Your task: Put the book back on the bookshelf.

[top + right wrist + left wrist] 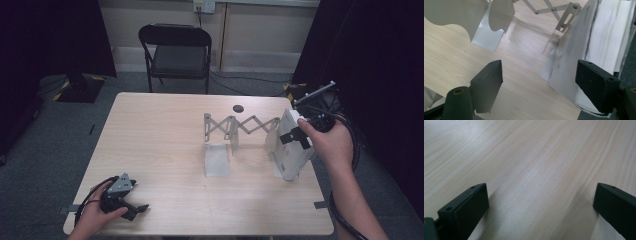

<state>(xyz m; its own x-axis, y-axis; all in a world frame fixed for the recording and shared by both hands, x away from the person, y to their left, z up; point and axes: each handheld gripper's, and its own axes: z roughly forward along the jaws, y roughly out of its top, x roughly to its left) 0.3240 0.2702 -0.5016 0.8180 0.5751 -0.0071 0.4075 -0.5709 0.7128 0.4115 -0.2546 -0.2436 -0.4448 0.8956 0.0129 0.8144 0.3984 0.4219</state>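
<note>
Jaws of the right gripper [539, 85] stand wide apart, and the white book [584, 50] stands upright just ahead of it, against its right-hand jaw, with bare counter [524, 90] between the jaws. Ahead and to that gripper's left stands the grey expanding bookend rack [240, 127]. Well apart, the left gripper [541, 205] rests low over the counter, jaws wide, holding nothing.

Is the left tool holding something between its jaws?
No, in the left gripper view the left tool has its jaws wide apart, with bare table between them.
</note>
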